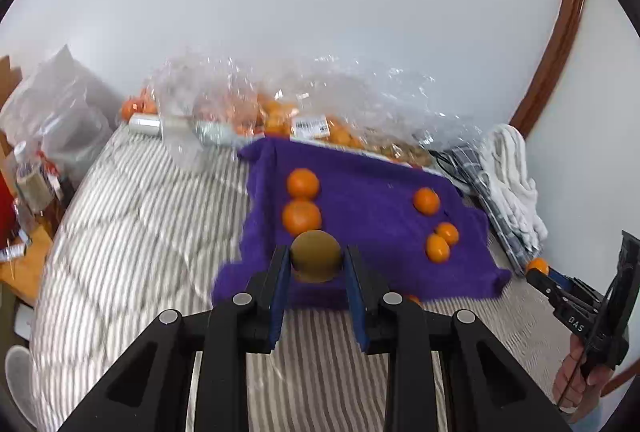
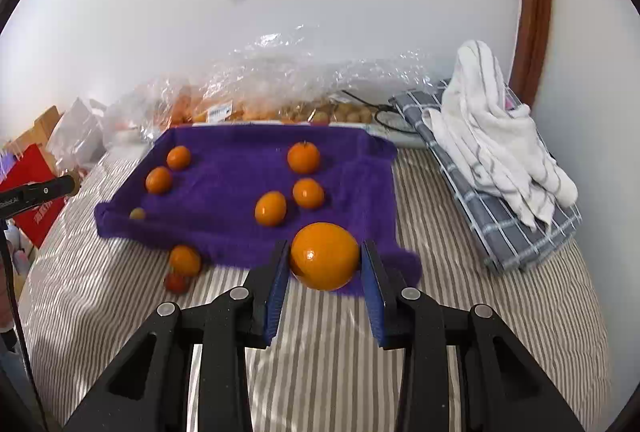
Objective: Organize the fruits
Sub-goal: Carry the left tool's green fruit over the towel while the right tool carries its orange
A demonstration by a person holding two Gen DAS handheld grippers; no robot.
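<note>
While left gripper (image 1: 316, 264) clamps kiwi (image 1: 315, 255), right gripper (image 2: 325, 264) pinches orange (image 2: 324, 256)

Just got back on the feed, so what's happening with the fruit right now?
Both grippers are loaded. The left gripper holds a brown kiwi over the near edge of the purple towel. The right gripper holds a large orange at the towel's near corner. Several small oranges already lie on the towel.

oranges (image 2: 304, 157) lie on cloth (image 2: 240, 167) on bed (image 2: 320, 352)
</note>
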